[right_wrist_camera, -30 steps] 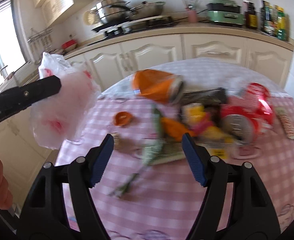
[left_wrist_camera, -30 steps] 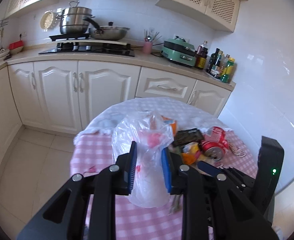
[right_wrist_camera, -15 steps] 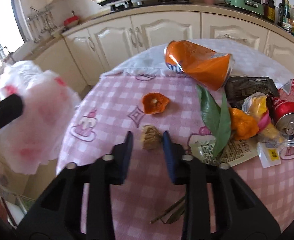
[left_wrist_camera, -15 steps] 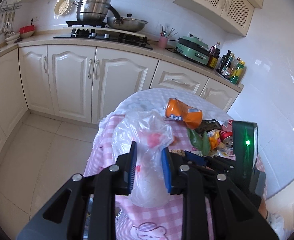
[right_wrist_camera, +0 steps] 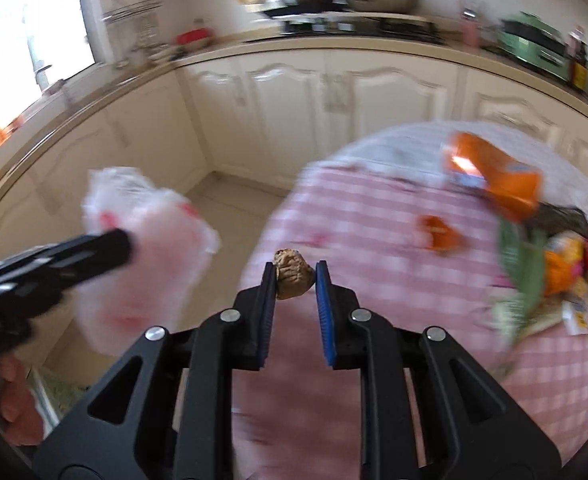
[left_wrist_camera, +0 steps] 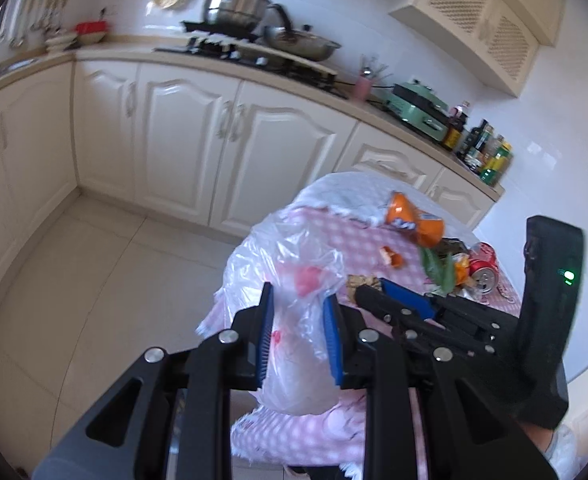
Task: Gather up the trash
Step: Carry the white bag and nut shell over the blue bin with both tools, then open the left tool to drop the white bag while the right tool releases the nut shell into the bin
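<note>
My left gripper is shut on a clear plastic bag with red print, held beside the table's left edge; the bag also shows in the right wrist view. My right gripper is shut on a small brown crumpled scrap, lifted above the pink checked tablecloth; the gripper also shows in the left wrist view. On the table lie an orange can, an orange peel, green leaves, wrappers and a red can.
White kitchen cabinets and a counter with stove, pots and bottles stand behind the round table. Tiled floor lies to the left of the table. A tiled wall is to the right.
My right gripper closed on the brown scrap and lifted it off the table toward the bag. The left gripper moved left with the bag, off the table's edge.
</note>
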`<state>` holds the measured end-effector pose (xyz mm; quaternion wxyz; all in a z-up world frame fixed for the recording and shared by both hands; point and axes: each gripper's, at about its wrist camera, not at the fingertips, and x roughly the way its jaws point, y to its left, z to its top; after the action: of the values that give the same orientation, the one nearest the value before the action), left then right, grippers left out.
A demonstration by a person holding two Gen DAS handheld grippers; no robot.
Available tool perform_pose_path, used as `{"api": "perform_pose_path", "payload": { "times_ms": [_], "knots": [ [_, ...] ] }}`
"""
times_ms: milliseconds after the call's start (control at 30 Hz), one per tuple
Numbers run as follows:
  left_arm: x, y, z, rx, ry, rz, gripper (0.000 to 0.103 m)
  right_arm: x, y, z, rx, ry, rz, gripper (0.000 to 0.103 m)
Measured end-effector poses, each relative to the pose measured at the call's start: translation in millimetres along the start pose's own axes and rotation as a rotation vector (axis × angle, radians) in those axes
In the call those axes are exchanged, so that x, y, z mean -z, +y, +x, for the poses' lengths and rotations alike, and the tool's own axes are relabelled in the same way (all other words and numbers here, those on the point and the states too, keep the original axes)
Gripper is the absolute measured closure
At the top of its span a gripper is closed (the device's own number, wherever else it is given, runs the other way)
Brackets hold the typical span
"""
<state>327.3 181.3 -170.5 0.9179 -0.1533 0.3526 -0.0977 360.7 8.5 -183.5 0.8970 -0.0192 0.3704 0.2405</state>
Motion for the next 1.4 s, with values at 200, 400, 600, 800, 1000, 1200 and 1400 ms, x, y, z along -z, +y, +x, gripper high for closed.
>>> {"api": "perform_pose_path", "payload": {
  "times_ms": [200, 400, 600, 800, 1000, 1200, 1400],
  "knots": [
    [19, 56, -11, -0.061, 0.029, -0.075, 0.080, 2, 67, 29, -0.114, 0.057, -0.062, 0.083],
    [39, 103, 1, -0.123, 0.089, -0.148, 0.080, 16, 99, 65, -0.139, 0.135, -0.090, 0.083],
    [53, 129, 23, -0.141, 0.131, -0.192, 0.078, 28, 108, 92, -0.089, 0.174, -0.129, 0.083],
    [60, 137, 46, -0.171, 0.157, -0.202, 0.075, 32, 105, 106, -0.073, 0.200, -0.126, 0.083],
    [61, 144, 55, -0.190, 0.186, -0.233, 0.063, 35, 100, 115, -0.074, 0.214, -0.114, 0.083],
    [61, 152, 52, -0.157, 0.172, -0.280, 0.052, 38, 103, 120, -0.083, 0.230, -0.115, 0.083],
    [60, 153, 48, -0.179, 0.178, -0.275, 0.051, 40, 103, 123, -0.088, 0.237, -0.118, 0.083]
  ]
}}
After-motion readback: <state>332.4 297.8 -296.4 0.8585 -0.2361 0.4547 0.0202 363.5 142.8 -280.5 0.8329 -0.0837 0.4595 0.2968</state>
